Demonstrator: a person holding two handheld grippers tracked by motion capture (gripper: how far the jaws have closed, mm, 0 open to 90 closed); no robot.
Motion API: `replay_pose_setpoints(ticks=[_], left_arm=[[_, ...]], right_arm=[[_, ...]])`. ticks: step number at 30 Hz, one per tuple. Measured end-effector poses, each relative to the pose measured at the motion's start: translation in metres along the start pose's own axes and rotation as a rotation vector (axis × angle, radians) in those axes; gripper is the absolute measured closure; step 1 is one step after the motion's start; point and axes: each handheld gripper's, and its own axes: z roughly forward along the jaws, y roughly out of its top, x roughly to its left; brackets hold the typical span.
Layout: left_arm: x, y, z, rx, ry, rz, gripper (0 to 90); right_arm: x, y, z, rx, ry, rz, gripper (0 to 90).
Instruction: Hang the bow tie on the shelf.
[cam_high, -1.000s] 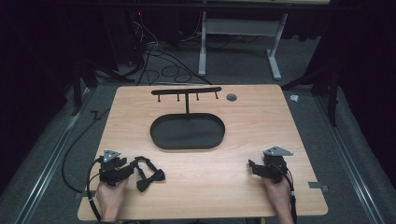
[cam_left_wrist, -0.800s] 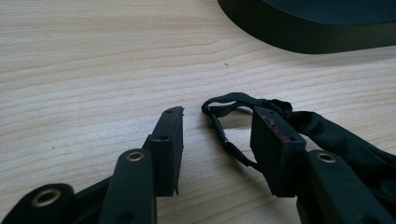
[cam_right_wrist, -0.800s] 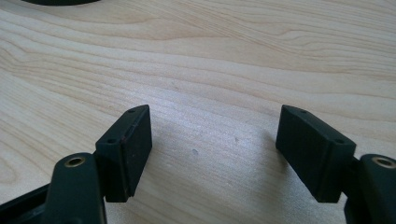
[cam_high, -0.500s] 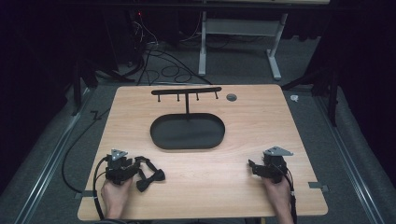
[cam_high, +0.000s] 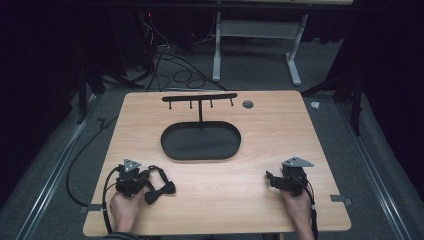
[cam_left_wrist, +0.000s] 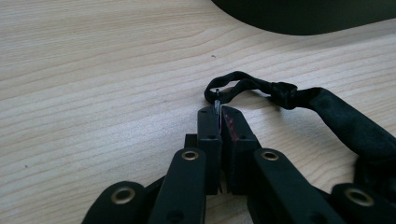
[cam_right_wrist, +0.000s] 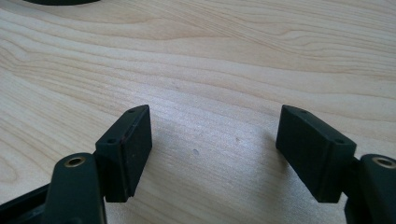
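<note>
Here the left gripper (cam_left_wrist: 218, 109) is clenched on the thin loop of a black strap (cam_left_wrist: 299, 100) lying on the table (cam_high: 240, 205) near its front left corner, while the right gripper (cam_right_wrist: 215, 149) rests spread wide over bare wood.

Bare wood spans the lower middle of the high view, between the left gripper (cam_high: 159, 189) and the right gripper (cam_high: 272, 179) on the table (cam_high: 280, 130). Above it, centre frame, the black oval tray (cam_high: 200, 141) blocks the way, with the hook rack (cam_high: 200, 97) rising just behind. A black strap (cam_left_wrist: 336, 116) lies beside the left gripper's closed jaws.
</note>
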Motion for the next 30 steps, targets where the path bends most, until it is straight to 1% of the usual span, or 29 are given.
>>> replay_pose_setpoints(ticks=[3, 6, 8, 11, 12, 14, 19, 20, 25, 30], left_arm=[[0.001, 0.0, -0.001, -0.007, -0.012, 0.0, 87.1], [0.0, 0.001, -0.005, -0.036, -0.028, -0.005, 87.3], [0.0, 0.002, -0.008, -0.044, -0.033, 0.0, 87.3], [-0.003, 0.008, -0.016, -0.066, -0.044, 0.023, 87.3], [-0.003, 0.008, -0.016, -0.066, -0.044, 0.023, 87.3], [-0.006, 0.013, -0.021, -0.078, -0.052, 0.038, 87.3], [-0.013, 0.021, -0.029, -0.106, -0.069, 0.063, 87.5], [-0.013, 0.022, -0.031, -0.105, -0.071, 0.071, 87.5], [-0.02, 0.031, -0.041, -0.138, -0.084, 0.101, 87.5], [-0.027, 0.041, -0.049, -0.157, -0.092, 0.136, 87.5]], right_arm=[[0.0, 0.0, 0.0, 0.0, 0.0, 0.0, 28.1], [0.0, 0.0, 0.0, 0.0, 0.0, -0.001, 28.1], [0.0, 0.0, 0.0, 0.0, 0.0, 0.0, 28.1], [0.0, 0.0, 0.0, 0.0, 0.0, 0.0, 28.1], [0.0, 0.0, 0.0, 0.0, 0.0, 0.0, 28.1], [0.0, 0.0, 0.0, 0.0, 0.0, -0.001, 28.1], [0.0, 0.0, 0.0, 0.0, 0.0, -0.001, 28.1], [0.0, 0.0, 0.0, 0.0, 0.0, -0.001, 28.1], [0.0, 0.0, 0.0, 0.0, 0.0, -0.002, 28.1], [0.0, 0.0, 0.0, -0.001, 0.001, -0.002, 28.1]])
